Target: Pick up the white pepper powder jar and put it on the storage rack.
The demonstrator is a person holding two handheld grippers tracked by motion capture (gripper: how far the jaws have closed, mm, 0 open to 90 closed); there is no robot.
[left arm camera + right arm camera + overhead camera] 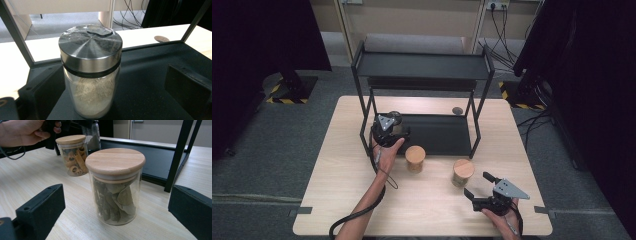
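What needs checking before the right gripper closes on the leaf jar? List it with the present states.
1. Right gripper open wide enough: ok, its jaws stand apart on either side of the leaf jar in the right gripper view.
2. Jar between the jaws: not ok, it stands ahead of them, untouched.
3. Jar upright on the table, wooden lid seated: ok.
4. Room beside it: ok, the cinnamon jar and the rack's leg stand apart from it.
5. Left gripper out of the way: ok, it is at the steel-lidded jar on the rack's lower shelf.
6. Left gripper free of that jar: cannot tell.
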